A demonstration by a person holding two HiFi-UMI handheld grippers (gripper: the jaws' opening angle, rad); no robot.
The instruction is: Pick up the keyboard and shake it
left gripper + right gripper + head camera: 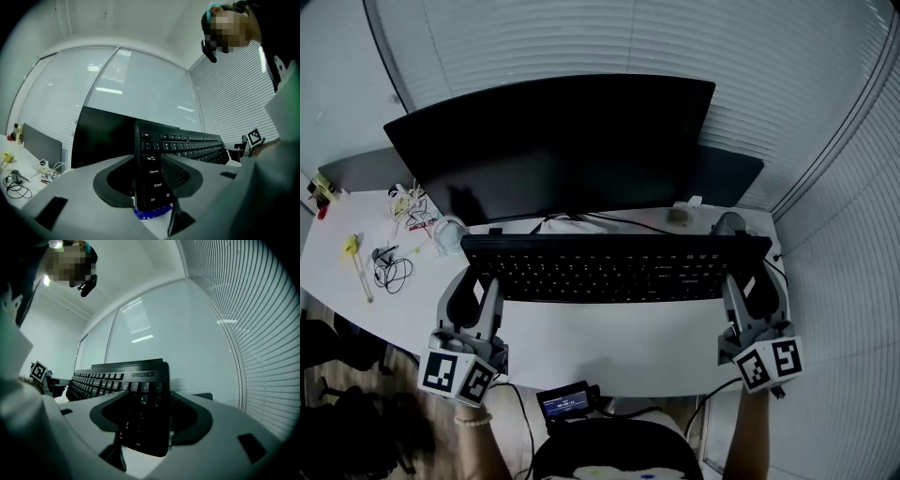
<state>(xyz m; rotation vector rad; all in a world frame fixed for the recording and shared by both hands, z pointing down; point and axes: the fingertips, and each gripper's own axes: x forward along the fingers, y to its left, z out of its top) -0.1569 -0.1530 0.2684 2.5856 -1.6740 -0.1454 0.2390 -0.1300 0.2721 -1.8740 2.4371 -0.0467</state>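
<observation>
Keyboard: L tool and R tool each clamped on one end. Shake w/ both in sync, short strokes, clear of monitor.

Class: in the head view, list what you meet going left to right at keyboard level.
Yellow object → cables → left gripper → keyboard → right gripper.

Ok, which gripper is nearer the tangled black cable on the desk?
Left. The left gripper grips the keyboard at its left end, just beside the cable; the right gripper grips its opposite end, far across the desk.
</observation>
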